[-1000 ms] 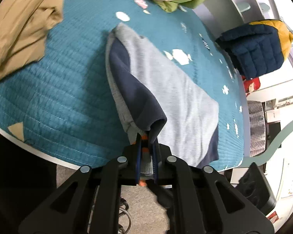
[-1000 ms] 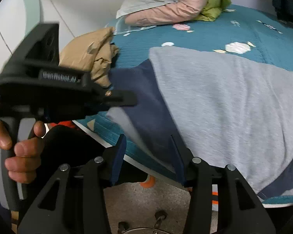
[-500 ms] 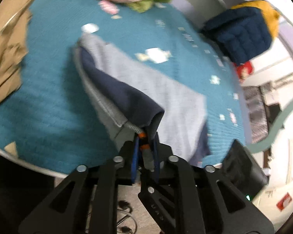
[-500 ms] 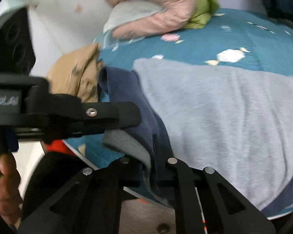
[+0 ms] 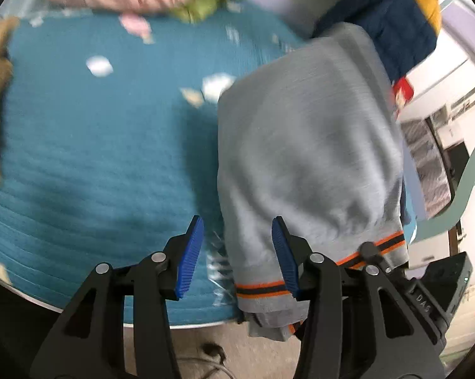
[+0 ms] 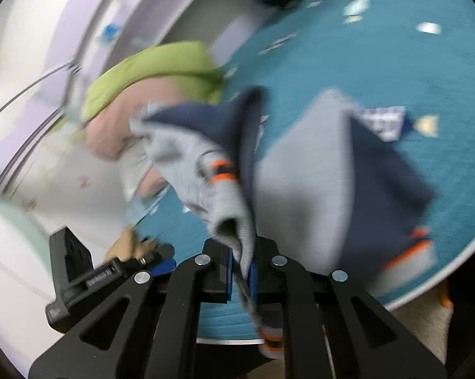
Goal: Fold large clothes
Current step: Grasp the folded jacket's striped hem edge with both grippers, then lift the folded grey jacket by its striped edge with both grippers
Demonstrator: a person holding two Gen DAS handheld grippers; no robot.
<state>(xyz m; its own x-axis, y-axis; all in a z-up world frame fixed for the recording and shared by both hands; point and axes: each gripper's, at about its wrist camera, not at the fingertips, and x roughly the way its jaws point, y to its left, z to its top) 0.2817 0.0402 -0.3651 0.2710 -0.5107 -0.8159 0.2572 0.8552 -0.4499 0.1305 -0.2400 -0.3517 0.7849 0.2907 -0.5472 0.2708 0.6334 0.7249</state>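
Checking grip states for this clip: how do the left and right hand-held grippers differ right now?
The left hand-held gripper has its jaws apart and opening, pads clear of the grey sweater; the right hand-held gripper is shut on the sweater's fabric. Both have blue pads and work over the teal bedspread.

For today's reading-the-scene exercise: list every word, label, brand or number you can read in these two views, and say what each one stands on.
"DAS": raised letters on the black body of the right gripper, seen at the lower right of the left wrist view.
Printed white line on the black body of the left gripper, in the right wrist view: too blurred to read.
Patterned patches on the teal bedspread: pictures, with no readable text.
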